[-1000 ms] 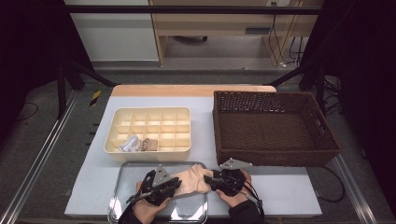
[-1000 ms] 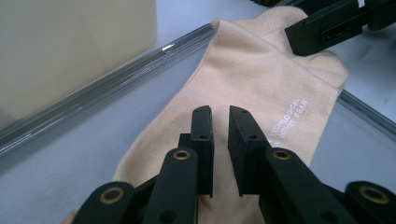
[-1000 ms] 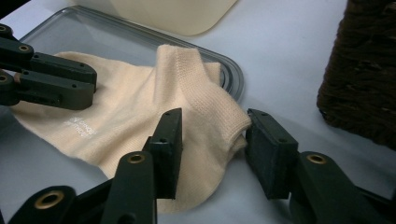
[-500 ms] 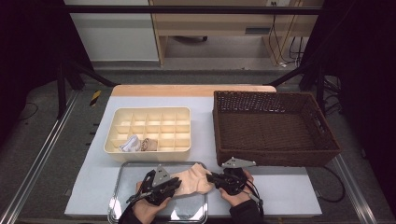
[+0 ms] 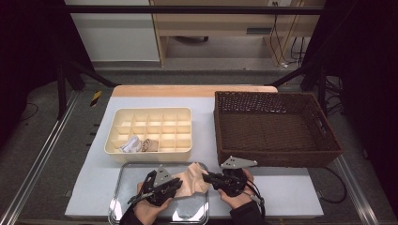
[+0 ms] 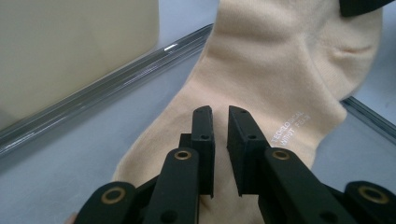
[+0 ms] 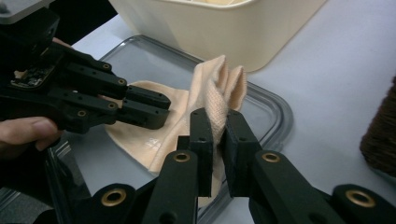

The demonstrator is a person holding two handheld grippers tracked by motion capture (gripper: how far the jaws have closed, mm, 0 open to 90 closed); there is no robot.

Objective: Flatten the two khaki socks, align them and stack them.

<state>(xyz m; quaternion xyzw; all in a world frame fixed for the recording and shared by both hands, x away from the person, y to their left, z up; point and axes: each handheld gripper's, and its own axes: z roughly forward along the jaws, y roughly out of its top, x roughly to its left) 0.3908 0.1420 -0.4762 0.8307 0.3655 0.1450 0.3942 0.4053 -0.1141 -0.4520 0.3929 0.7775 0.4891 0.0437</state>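
A beige sock [image 5: 190, 180] lies across a shiny metal tray [image 5: 123, 197] at the table's front edge. My left gripper [image 5: 174, 183] is shut on the sock's left part, and in the left gripper view its jaws [image 6: 220, 114] stand nearly together on the fabric [image 6: 261, 79]. My right gripper [image 5: 206, 177] has just been closing its jaws, and they now pinch a raised fold of the sock [image 7: 210, 88] between the fingertips [image 7: 218, 119]. That end hangs lifted off the tray. The left gripper [image 7: 149, 107] faces it from across the sock.
A cream divided organiser box [image 5: 150, 150] sits just behind the tray, with a white rolled sock [image 5: 130, 144] and a tan one [image 5: 150, 144] in its front compartments. A large dark wicker basket [image 5: 277, 157] stands at the right.
The right gripper's jaws closed on the sock's right end and rose slightly, pulling that end up into a fold. The left gripper stayed put.
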